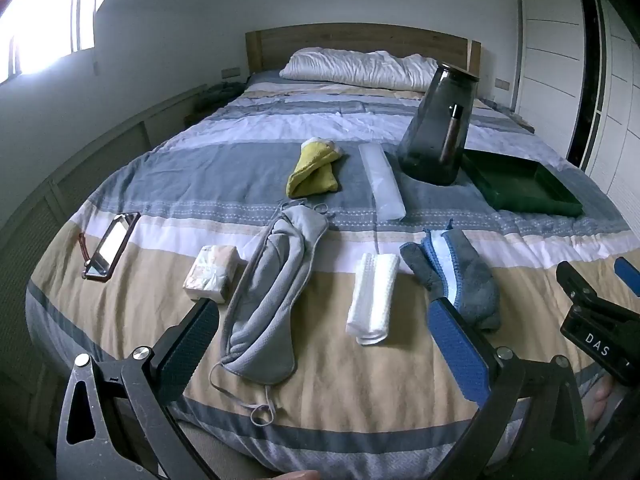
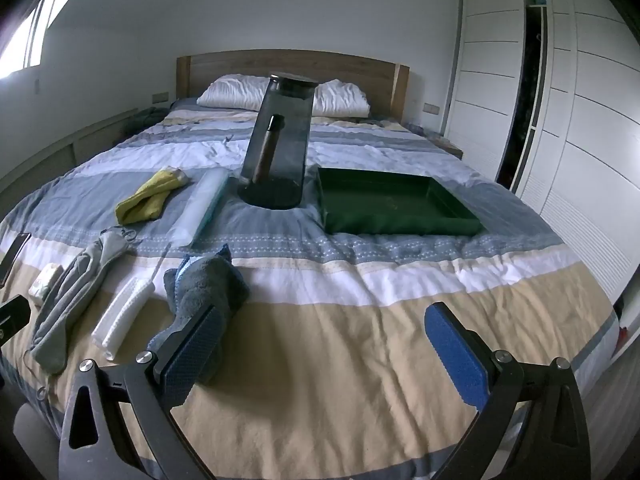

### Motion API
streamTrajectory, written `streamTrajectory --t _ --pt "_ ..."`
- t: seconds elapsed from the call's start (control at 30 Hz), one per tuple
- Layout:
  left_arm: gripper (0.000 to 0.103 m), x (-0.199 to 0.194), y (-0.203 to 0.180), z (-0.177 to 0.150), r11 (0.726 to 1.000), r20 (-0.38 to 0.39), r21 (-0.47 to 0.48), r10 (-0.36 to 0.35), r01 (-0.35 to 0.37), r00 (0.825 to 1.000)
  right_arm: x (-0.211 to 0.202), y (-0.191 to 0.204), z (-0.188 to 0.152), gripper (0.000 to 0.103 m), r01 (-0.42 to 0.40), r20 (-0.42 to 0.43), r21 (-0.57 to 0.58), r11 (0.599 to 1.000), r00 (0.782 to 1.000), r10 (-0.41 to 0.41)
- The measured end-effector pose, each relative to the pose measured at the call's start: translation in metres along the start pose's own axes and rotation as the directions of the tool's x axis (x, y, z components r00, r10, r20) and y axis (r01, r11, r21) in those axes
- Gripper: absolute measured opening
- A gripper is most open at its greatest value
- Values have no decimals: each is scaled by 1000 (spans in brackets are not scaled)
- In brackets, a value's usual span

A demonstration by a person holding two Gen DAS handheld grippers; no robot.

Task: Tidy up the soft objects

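Both hand-held grippers hung over the foot of the bed point(image 2: 340, 320) with jaws spread wide and nothing between them: the left hand-held gripper point(image 1: 324, 344) above the grey fabric pouch point(image 1: 272, 280) and the folded white cloth point(image 1: 374, 296), the right hand-held gripper point(image 2: 324, 344) just right of the crumpled blue-grey towel point(image 2: 208, 280). The soft things lay in a loose row on the striped duvet: yellow cloth point(image 1: 314, 174) farther up, then the pouch, the white cloth and the towel near the foot. The green tray point(image 2: 456, 208) stood empty to the right, beside the tall smoky jar point(image 2: 280, 144), and looked the likely place for them.

Nothing had been picked up yet, so the step in hand was probably the first grasp. The towel sat nearest the right gripper and the tray; it would serve best to lower over its thick middle, pinch a full fold rather than an edge so it would not trail, and lift clear before swinging toward the tray, keeping wide of the jar. The tissue pack point(image 1: 214, 276), mirror point(image 1: 112, 246) and clear roll point(image 1: 382, 184) need not be touched.
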State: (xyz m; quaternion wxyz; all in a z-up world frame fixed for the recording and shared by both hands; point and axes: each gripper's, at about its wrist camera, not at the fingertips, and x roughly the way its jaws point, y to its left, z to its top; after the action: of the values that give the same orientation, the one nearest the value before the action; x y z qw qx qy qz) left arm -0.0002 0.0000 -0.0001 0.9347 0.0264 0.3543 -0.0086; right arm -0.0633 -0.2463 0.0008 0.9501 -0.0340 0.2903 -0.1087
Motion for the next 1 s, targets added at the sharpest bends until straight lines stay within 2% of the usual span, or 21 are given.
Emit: streamTrajectory --t 1.0 --pt "102 -1 -2 -1 1000 -3 0 -2 2 1000 -1 0 0 103 0 3 2 1000 1000 0"
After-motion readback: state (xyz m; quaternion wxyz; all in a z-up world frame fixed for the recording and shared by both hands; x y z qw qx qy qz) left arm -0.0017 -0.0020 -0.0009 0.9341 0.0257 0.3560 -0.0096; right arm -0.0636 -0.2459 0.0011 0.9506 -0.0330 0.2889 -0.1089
